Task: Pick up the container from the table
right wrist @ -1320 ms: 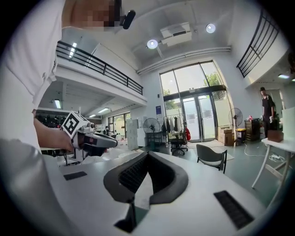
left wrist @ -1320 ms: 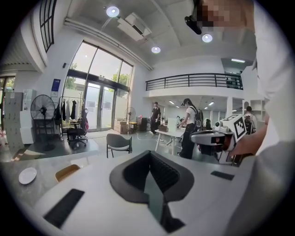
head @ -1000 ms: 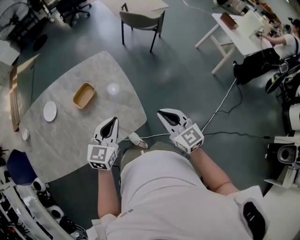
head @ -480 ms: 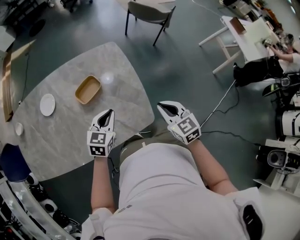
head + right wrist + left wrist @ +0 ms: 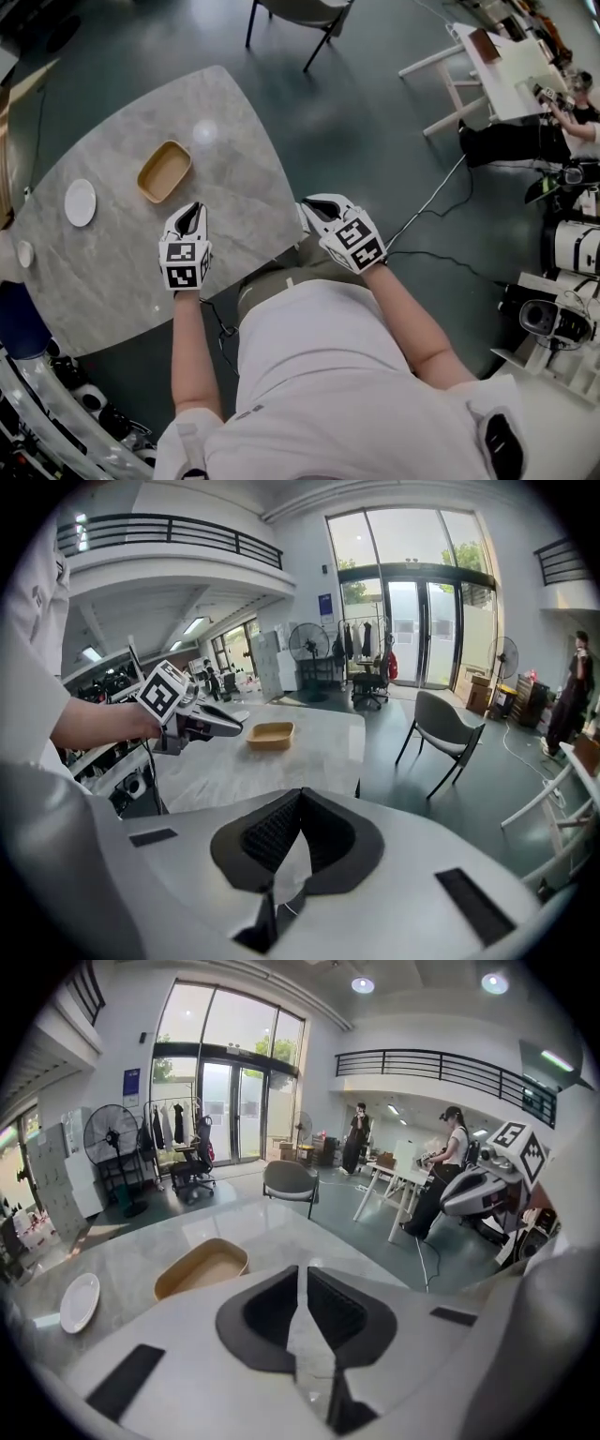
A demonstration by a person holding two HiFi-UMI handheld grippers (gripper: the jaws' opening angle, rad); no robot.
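Note:
The tan, shallow container (image 5: 164, 171) rests empty on the grey marble table (image 5: 103, 272); it also shows as the container (image 5: 202, 1269) and the container (image 5: 270, 734). My left gripper (image 5: 191, 212) hovers over the table just short of it. Its jaws (image 5: 302, 1275) are opening, with only a narrow slit and nothing between them. My right gripper (image 5: 310, 206) is off the table's right edge, over the floor. Its tips (image 5: 300, 797) meet, holding nothing. Each gripper view shows the other gripper: the left gripper (image 5: 211, 726) and the right gripper (image 5: 469, 1192).
A white plate (image 5: 80, 202) and a small white dish (image 5: 25, 253) lie on the table's left part. A chair (image 5: 300, 7) stands beyond the table. A cable (image 5: 431, 211) runs over the floor at right. People are at a white desk (image 5: 497, 56) far right.
Both grippers have come down and forward. The left one went from the table's near edge to over its top, closer to the container. The right one stays off the table's side.

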